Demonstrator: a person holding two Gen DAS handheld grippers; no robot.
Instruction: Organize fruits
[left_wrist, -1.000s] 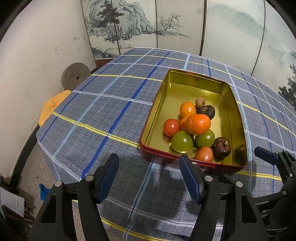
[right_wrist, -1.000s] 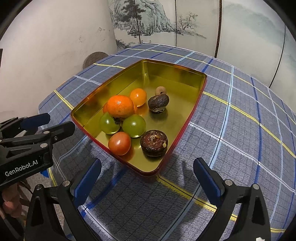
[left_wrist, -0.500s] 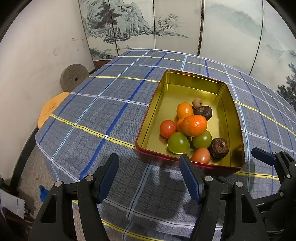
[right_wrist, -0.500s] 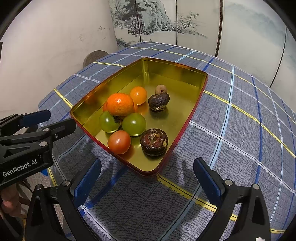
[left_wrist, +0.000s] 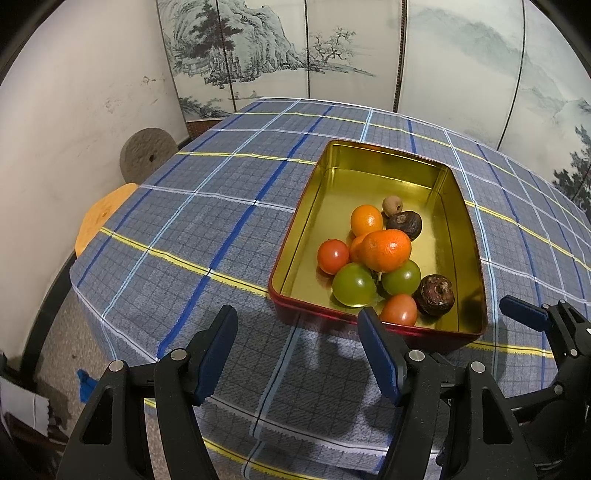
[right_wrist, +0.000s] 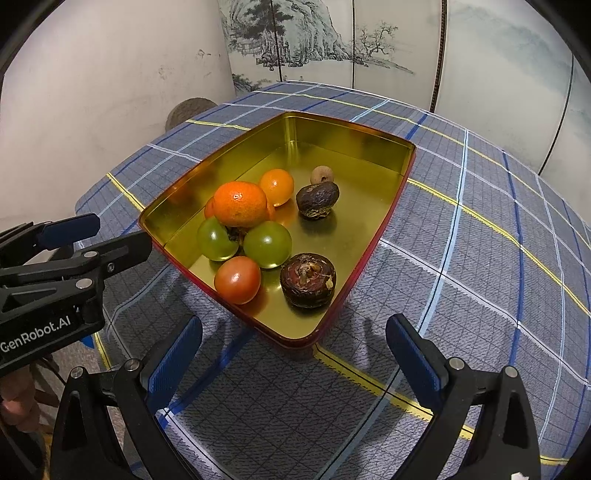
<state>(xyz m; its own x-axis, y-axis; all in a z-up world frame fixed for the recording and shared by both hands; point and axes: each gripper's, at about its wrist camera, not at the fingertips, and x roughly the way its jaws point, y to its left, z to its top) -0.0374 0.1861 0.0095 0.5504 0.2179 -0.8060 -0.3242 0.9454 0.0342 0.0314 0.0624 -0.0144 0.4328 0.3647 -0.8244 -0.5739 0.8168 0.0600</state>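
My left claw hangs over the plaid cloth with its jaws apart and nothing between them. My right claw hangs likewise, jaws wide apart and empty, over the cloth just short of the tin's near corner.

From the left claw, the tin lies just ahead and to the right, its red near wall close beyond my right finger. From the right claw it lies straight ahead, a little left, gold inside.

All the fruit sits in the tin's near half. Seen from the right claw, nearest are a red tomato ahead-left and a dark brown fruit beside it, dead ahead. Behind the tomato two green tomatoes lie side by side, and a mandarin rests on top of them. Farther on come a small orange, a second dark fruit to its right, and a small tan fruit just behind that. From the left claw I also see a second red tomato left of the pile.

The tin's far half is bare gold. Beyond the table stands a painted screen.
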